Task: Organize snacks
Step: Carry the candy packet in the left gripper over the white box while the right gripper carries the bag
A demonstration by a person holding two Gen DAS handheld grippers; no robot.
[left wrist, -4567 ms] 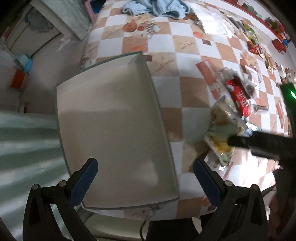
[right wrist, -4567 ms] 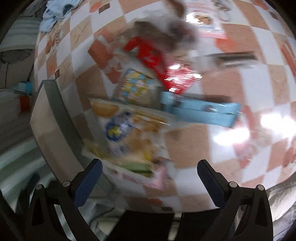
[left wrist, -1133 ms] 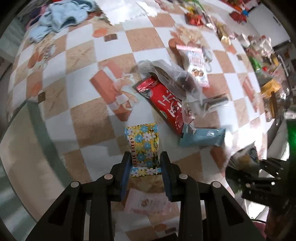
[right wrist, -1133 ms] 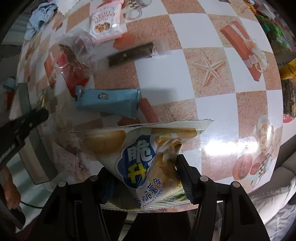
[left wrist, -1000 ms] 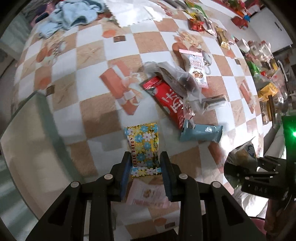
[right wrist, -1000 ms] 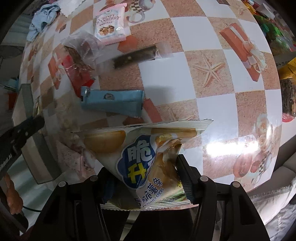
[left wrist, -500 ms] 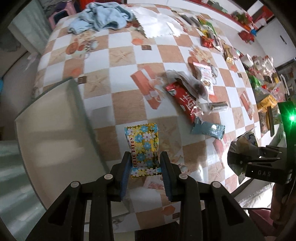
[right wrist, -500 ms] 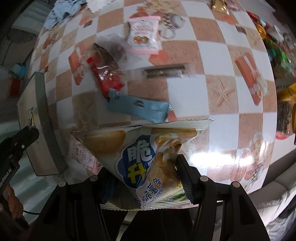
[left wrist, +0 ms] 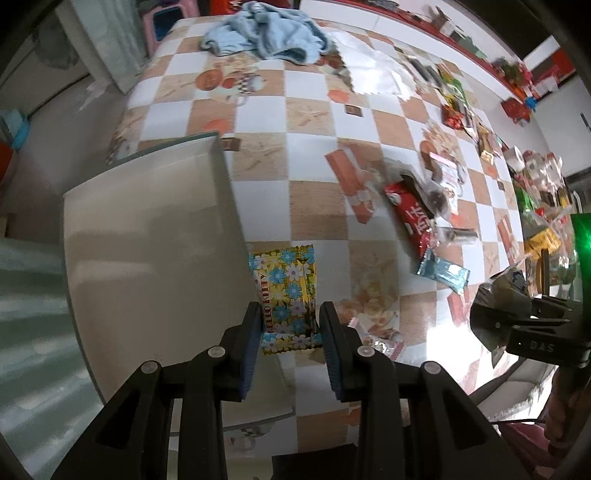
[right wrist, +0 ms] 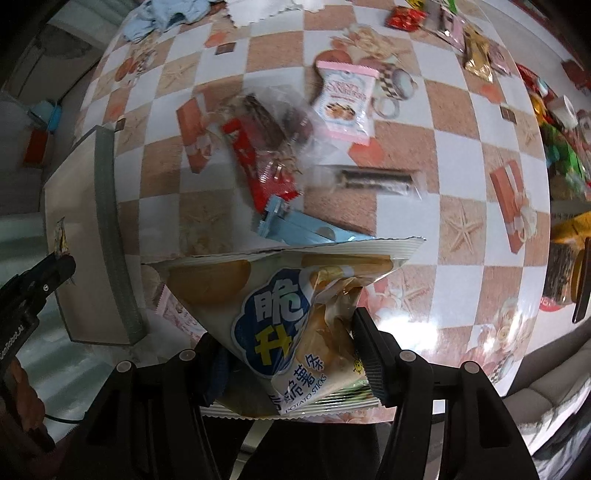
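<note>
My left gripper (left wrist: 288, 332) is shut on a yellow flowered Hello Kitty snack packet (left wrist: 286, 291) and holds it above the right edge of a grey tray (left wrist: 147, 240). My right gripper (right wrist: 291, 354) is shut on a white potato sticks bag (right wrist: 280, 295) above the table's front edge; it also shows at the right of the left wrist view (left wrist: 517, 314). On the checked tablecloth lie a red packet (right wrist: 255, 166), a light blue bar (right wrist: 295, 229), a dark bar in clear wrap (right wrist: 376, 179) and a pink cookie packet (right wrist: 345, 99).
The tray (right wrist: 70, 229) overhangs the table's left side. A small pink packet (left wrist: 373, 338) lies by the front edge. A blue cloth (left wrist: 266, 31) and white paper (left wrist: 373, 74) lie at the back. Several snacks (left wrist: 461, 107) crowd the far right.
Both grippers have pulled back and risen with their packets. The left one has swung left, so the tray fills more of its view.
</note>
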